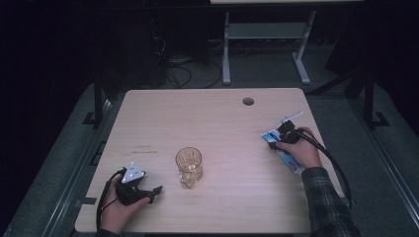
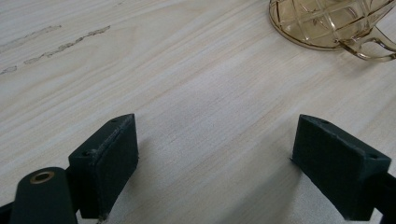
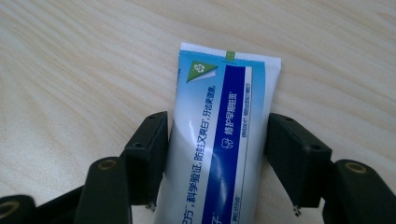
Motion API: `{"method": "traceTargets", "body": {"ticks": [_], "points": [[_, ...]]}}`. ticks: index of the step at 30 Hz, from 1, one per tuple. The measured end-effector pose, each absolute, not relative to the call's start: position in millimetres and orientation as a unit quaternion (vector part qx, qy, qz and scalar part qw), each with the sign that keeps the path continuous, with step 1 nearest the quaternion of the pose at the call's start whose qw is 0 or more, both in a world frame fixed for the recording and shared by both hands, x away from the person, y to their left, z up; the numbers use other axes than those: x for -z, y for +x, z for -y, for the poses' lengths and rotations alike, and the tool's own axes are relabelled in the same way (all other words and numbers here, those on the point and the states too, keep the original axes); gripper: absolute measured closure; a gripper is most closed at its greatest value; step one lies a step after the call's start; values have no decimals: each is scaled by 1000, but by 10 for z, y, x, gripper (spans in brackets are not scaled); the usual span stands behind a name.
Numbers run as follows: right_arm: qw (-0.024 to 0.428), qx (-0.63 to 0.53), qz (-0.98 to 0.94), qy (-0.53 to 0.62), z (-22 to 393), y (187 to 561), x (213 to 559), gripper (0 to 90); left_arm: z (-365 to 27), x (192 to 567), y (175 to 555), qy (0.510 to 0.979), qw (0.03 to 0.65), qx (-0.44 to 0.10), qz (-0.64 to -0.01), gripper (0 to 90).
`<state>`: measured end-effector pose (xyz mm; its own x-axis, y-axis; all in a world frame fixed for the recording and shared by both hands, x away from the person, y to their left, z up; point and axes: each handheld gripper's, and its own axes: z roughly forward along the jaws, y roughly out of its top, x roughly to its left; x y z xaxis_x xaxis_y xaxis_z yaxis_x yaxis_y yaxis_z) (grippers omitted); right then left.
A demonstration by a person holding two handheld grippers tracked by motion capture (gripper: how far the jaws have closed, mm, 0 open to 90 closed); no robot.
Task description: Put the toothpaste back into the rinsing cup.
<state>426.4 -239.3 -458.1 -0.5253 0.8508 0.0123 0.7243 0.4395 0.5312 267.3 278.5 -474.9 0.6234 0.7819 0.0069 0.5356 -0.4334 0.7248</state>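
Toothpaste (image 3: 219, 135) lies flat on the table (image 1: 222, 123), near my right edge. My right gripper (image 3: 217, 154) has it between both jaws, not lifted yet. My left gripper (image 2: 215, 163) waits wide open beside the glass cup (image 1: 189, 165).

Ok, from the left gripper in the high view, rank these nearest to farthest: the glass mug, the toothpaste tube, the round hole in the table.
1. Glass mug: just to the right of the left gripper, near the table's middle.
2. Round hole: far side of the table, toward the back edge.
3. Toothpaste tube: far right, between the right gripper fingers.
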Motion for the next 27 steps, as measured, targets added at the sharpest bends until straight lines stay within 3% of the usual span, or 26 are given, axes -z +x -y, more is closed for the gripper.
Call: {"method": "traceTargets", "body": {"ticks": [8, 19, 24, 27], "points": [[124, -246, -838, 472, 2393, 4275, 4580, 419, -2785, 4749, 2673, 828, 354, -174, -398, 134], [131, -243, -840, 467, 2382, 4260, 4549, 574, -2785, 4749, 2673, 829, 354, -174, -398, 134], [123, -251, -839, 468, 2427, 4257, 4478, 699, -2785, 4749, 2673, 828, 354, -174, -398, 136], [116, -256, -836, 471, 2454, 4254, 4461, 716, -2785, 4749, 2673, 828, 354, -174, -398, 136]]}}
